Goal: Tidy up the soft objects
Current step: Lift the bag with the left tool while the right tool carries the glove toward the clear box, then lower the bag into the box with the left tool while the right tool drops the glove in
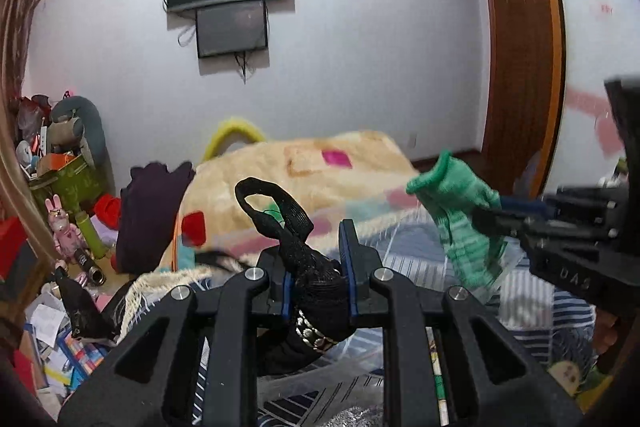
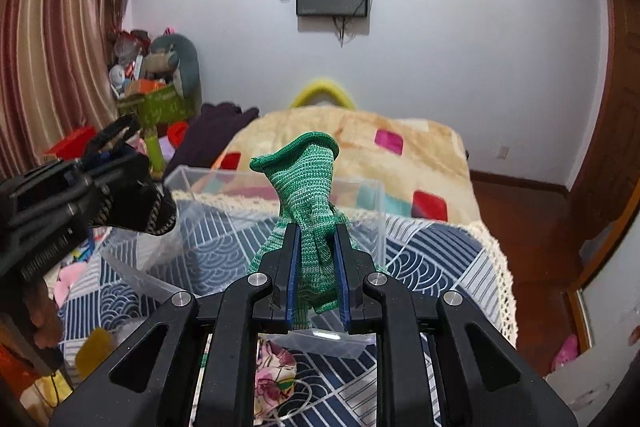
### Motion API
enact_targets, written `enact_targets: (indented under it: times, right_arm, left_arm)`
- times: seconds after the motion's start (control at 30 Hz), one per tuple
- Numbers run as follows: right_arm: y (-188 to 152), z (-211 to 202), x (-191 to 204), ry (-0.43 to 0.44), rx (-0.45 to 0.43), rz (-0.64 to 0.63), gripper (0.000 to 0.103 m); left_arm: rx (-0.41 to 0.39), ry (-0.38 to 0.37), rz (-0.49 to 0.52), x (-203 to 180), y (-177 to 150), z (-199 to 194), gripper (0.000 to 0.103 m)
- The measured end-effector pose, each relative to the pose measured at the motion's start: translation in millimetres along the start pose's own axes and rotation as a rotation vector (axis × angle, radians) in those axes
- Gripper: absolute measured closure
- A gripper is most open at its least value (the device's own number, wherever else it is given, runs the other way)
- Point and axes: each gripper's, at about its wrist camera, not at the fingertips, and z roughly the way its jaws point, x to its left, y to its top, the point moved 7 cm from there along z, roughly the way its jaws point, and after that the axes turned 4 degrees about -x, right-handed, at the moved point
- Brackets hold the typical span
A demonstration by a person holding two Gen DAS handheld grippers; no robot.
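Observation:
My left gripper [image 1: 318,269] is shut on a black glove [image 1: 308,267] with a studded cuff and holds it up above the bed. It also shows in the right wrist view [image 2: 132,203] at the left. My right gripper [image 2: 316,261] is shut on a green knitted glove [image 2: 308,187], its cuff pointing up. The green glove also shows in the left wrist view [image 1: 460,211], at the right, held in the air. A clear plastic box [image 2: 360,187] stands open on the bed just beyond and below the green glove.
The bed has a blue patterned cover [image 2: 224,243] and a fluffy cream blanket [image 2: 360,135] behind the box. A floral pouch [image 2: 276,375] lies near the front. Dark clothing [image 1: 152,211] and cluttered toys [image 1: 68,167] are at the left. A wooden door [image 1: 520,67] stands at the right.

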Motion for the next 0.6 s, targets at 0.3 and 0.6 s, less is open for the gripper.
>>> enact_targets:
  times: [0.3, 0.6]
  right_arm:
    - [-16, 22, -2, -0.019, 0.117, -0.038, 0.088]
    - [-21, 24, 2, -0.024, 0.152, -0.091, 0.088]
  left_arm:
    - [0.174, -0.045, -0.065, -4, -25, 35, 0.083]
    - [0.226, -0.057, -0.085, -2, -38, 38, 0.059]
